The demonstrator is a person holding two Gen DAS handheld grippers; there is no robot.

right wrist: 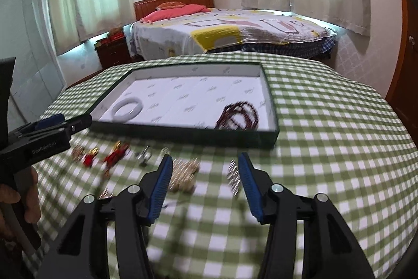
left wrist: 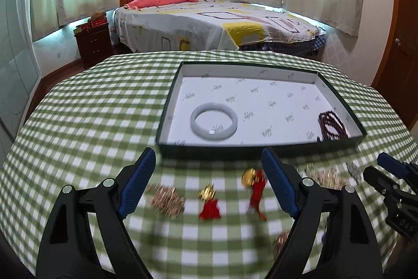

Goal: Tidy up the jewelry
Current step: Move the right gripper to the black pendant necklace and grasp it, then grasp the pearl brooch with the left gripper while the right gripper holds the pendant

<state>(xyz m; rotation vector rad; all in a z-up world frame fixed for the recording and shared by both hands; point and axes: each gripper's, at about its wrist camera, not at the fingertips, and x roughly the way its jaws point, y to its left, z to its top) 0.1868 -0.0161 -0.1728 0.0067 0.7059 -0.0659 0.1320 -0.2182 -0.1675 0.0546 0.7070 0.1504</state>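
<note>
A dark-rimmed shallow box (left wrist: 167, 119) (right wrist: 183, 134) with a white printed lining lies on the checked table. In it rest a pale jade bangle (left wrist: 214, 122) (right wrist: 128, 106) and a dark red bead string (left wrist: 333, 126) (right wrist: 239, 114). Loose pieces lie in front of the box: a gold chain heap (left wrist: 166, 198) (right wrist: 184, 175), two gold charms with red tassels (left wrist: 209, 203) (left wrist: 254, 187) (right wrist: 116, 153), and a silvery piece (right wrist: 233, 175). My left gripper (left wrist: 209, 169) hovers open above the tassel charms. My right gripper (right wrist: 205, 170) is open, with nothing between its fingers.
The green-and-white checked cloth (left wrist: 91, 109) covers the whole table. Behind the table stand a bed (left wrist: 209, 22), a dark wooden nightstand (left wrist: 94, 42) and curtained windows. A person's hand (right wrist: 15, 200) holds the left gripper's handle at the left edge of the right wrist view.
</note>
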